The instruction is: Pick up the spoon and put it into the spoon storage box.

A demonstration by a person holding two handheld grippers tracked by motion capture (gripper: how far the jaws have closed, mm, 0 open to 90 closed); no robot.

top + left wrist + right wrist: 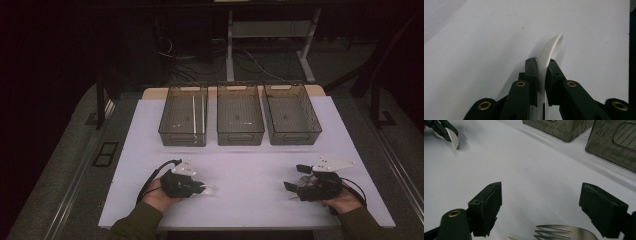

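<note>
Three dark, see-through bins stood in a row along the far edge of the table, side by side and just apart. The left bin held thin white sticks lying lengthwise on its floor. The middle bin and the right bin showed only their ribbed floors; small contents, if any, could not be made out.

The table was white and bare across its middle. Near the front edge, toward the left corner, the left gripper had its fingers closed on a white plastic spoon, the bowl curving out past the tips just above the table. Toward the front right corner, the right gripper had its fingers spread wide, gripping nothing, with a metal fork lying on the table between them.

The room beyond was dim: grey floor, table legs and loose cables behind the far edge.
</note>
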